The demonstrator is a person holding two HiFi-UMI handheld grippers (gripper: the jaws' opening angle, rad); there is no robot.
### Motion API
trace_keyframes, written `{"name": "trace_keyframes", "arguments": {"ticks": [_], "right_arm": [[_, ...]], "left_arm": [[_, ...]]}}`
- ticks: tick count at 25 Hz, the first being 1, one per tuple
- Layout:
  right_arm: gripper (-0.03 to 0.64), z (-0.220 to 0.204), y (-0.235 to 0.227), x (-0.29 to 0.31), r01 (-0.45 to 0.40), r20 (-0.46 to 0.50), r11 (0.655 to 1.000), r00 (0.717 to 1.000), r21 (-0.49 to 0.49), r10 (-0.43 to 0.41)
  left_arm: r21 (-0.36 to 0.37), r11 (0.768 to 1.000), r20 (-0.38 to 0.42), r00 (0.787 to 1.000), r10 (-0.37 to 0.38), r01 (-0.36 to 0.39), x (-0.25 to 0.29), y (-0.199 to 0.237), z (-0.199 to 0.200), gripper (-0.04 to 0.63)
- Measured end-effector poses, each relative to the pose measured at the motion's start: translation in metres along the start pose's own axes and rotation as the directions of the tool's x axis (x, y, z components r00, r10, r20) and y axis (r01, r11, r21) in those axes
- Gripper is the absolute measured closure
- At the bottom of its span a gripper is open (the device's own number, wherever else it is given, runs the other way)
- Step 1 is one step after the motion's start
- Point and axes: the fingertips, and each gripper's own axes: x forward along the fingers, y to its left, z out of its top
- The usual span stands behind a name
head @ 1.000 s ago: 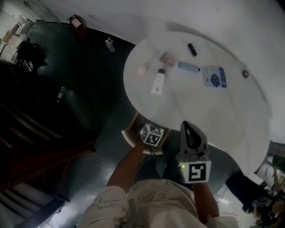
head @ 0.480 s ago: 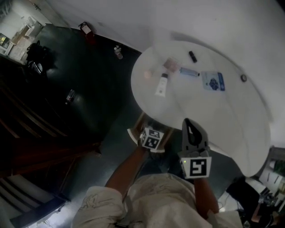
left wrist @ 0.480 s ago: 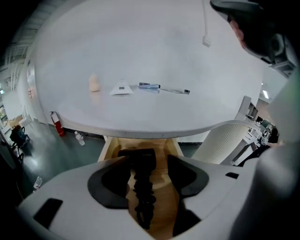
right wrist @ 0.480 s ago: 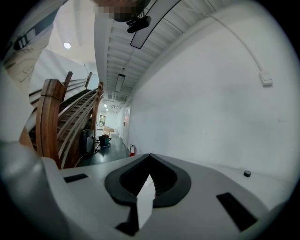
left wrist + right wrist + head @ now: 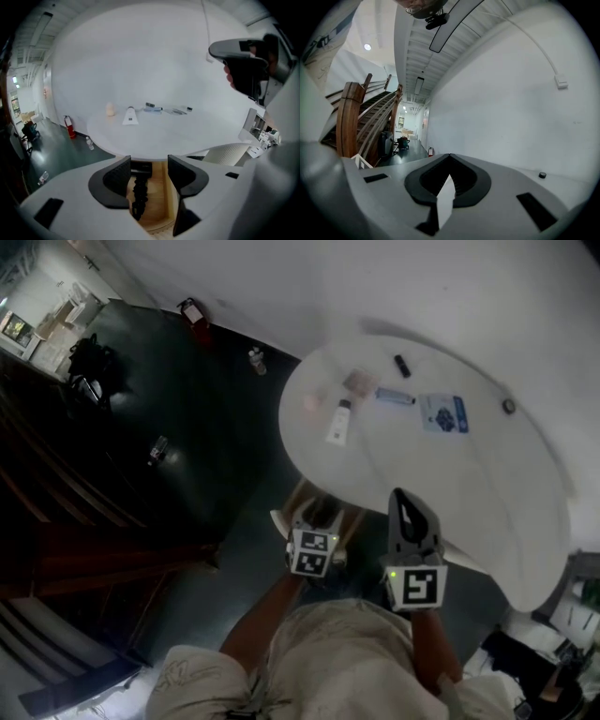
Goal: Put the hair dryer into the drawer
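- The left gripper [image 5: 149, 165] hangs off the near edge of the table [image 5: 197, 136], jaws wide apart and gripping nothing. The right gripper [image 5: 449, 161], closed and empty, points across the table's top.
- The wooden drawer [image 5: 160, 192] stands pulled out under the table.
- The black hair dryer [image 5: 139, 169] lies inside it, its coiled cord [image 5: 137, 199] trailing toward the front.
- Placing looks done; the next move is probably to push the drawer shut, keeping the cord inside.

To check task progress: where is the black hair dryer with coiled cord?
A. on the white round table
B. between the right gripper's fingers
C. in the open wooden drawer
C: the left gripper view shows the black hair dryer lying in the open wooden drawer.
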Motion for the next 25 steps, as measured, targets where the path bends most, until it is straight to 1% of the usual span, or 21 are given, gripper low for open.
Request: {"name": "trace_keyframes", "arguments": {"ticks": [2,5,9,13,16,19,23,25], "right_arm": [[0.614,0.002,-0.008,-0.005,0.009,0.012,1.000,1.000,-0.005,-0.009],[0.614,0.005,-0.026,-0.015,0.036,0.020,0.999,0.999,-0.005,-0.036],[0.614,0.009,-0.058,-0.032,0.103,0.046,0.995,0.994,0.007,-0.103],[0.614,0.012,-0.092,-0.056,0.178,0.059,0.984,0.982,0.016,-0.179],[0.614,0.014,-0.122,-0.077,0.250,0.072,0.968,0.965,0.025,-0.251],[0.614,0.016,-0.148,-0.100,0.318,0.080,0.948,0.944,0.030,-0.319],[0.614,0.016,-0.181,-0.134,0.409,0.080,0.912,0.908,0.045,-0.411],[0.614,0.015,-0.197,-0.153,0.454,0.080,0.890,0.886,0.045,-0.456]], "left_arm": [[0.006,1.000,0.067,0.997,0.024,-0.024,-0.013,-0.006,0.023,0.348],[0.031,0.999,0.167,0.985,0.037,-0.043,-0.029,-0.023,0.064,0.348],[0.081,0.996,0.283,0.959,0.005,-0.029,-0.039,-0.055,0.117,0.348],[0.130,0.991,0.370,0.928,-0.035,-0.014,-0.047,-0.090,0.161,0.348],[0.157,0.987,0.422,0.903,-0.083,0.017,-0.050,-0.121,0.190,0.348],[0.207,0.977,0.463,0.875,-0.141,0.048,-0.055,-0.155,0.216,0.350],[0.276,0.956,0.504,0.832,-0.232,0.099,-0.061,-0.206,0.242,0.350],[0.310,0.942,0.503,0.818,-0.279,0.130,-0.061,-0.235,0.250,0.351]]}}
